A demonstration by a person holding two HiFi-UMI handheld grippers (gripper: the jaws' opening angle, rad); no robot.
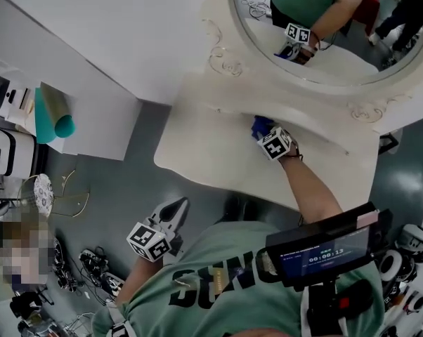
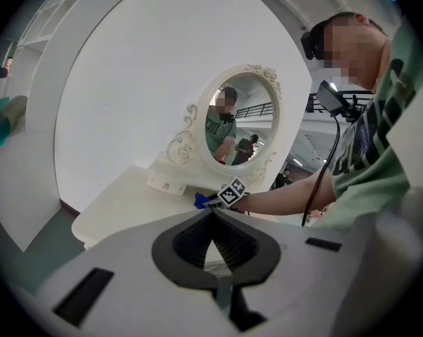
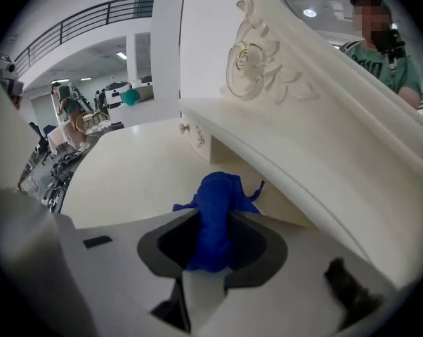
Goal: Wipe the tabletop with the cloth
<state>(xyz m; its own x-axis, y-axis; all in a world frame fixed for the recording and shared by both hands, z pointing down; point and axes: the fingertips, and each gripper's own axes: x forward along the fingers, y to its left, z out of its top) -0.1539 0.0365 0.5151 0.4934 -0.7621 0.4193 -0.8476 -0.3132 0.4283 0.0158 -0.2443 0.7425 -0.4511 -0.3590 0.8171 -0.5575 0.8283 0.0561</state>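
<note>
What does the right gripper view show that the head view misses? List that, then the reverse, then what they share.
Only the right gripper view: the right gripper, jaws closed on the blue cloth, and a drawer knob under the mirror frame. Only the head view: the left gripper held low, off the tabletop, and a timer screen. Both: cloth, tabletop, mirror frame.

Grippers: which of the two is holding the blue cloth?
The right gripper, jaws clamped on the cloth; the left gripper is shut, holding nothing.
</note>
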